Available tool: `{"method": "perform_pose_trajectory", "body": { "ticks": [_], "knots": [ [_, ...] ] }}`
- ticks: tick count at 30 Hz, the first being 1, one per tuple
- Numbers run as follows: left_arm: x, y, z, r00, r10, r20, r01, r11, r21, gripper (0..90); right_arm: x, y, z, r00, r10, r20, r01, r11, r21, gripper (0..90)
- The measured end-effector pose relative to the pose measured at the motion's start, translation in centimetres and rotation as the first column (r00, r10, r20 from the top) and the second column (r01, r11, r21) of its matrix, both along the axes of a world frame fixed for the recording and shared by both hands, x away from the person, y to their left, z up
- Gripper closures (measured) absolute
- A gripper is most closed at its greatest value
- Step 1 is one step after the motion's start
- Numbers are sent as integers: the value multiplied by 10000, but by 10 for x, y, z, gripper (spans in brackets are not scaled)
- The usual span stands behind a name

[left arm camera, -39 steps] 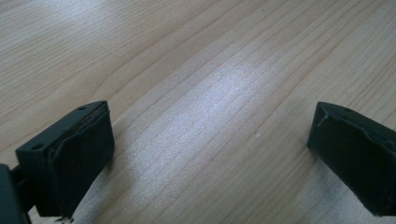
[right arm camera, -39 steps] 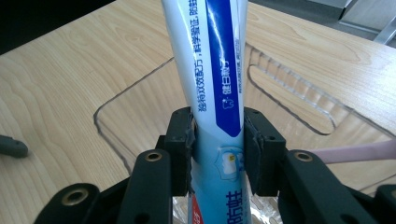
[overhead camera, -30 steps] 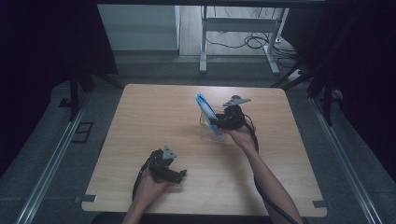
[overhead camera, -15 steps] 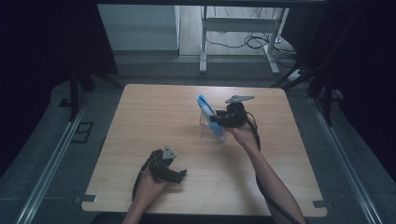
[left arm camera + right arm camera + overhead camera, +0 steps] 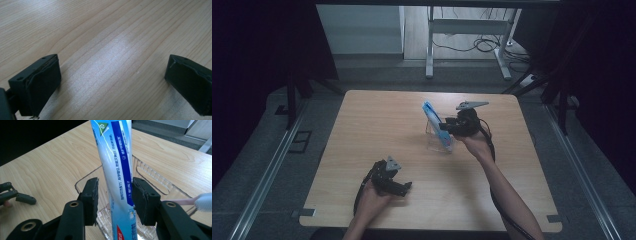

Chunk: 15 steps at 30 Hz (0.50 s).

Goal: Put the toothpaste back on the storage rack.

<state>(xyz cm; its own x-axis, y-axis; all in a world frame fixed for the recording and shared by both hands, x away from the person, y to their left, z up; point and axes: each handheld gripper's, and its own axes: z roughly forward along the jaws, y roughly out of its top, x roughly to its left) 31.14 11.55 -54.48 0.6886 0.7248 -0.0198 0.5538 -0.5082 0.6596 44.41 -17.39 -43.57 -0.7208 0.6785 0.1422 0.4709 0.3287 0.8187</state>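
Observation:
A blue and white toothpaste tube [image 5: 117,170] stands tilted in a clear plastic tray [image 5: 150,173] at mid table [image 5: 437,144]. My right gripper [image 5: 115,185] straddles the tube [image 5: 434,120]. Its right pad touches the tube's edge, and a narrow gap shows at the left pad [image 5: 92,200]. The jaws have just closed a little with the tube between them. In the high view the right gripper [image 5: 448,128] reaches the tube from the right. My left gripper [image 5: 403,186] rests on the table near the front edge, open [image 5: 112,67] with bare wood between its jaws.
A toothbrush [image 5: 202,201] with white bristles and a pink handle lies at the tray's right side. The wooden table [image 5: 377,125] is bare to the left of the tray. Dark curtains flank the table, and a desk frame with cables [image 5: 467,47] stands behind it.
The right hand has risen slightly alongside the tube, which still stands in the tray. The left hand and its gripper have not moved.

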Motion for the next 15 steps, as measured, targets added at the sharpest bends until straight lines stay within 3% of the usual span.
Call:
{"method": "perform_pose_trajectory", "body": {
  "ticks": [7,15],
  "knots": [
    [0,0,0,10000,2,-5,-2,10000,-15,6,-7,-5,5,10000,-64,-24,64,9999,-159,583],
    [0,0,0,10000,34,2,-34,10000,-41,6,-17,-15,8,9999,-113,-129,110,9996,-247,672]
  ]
}}
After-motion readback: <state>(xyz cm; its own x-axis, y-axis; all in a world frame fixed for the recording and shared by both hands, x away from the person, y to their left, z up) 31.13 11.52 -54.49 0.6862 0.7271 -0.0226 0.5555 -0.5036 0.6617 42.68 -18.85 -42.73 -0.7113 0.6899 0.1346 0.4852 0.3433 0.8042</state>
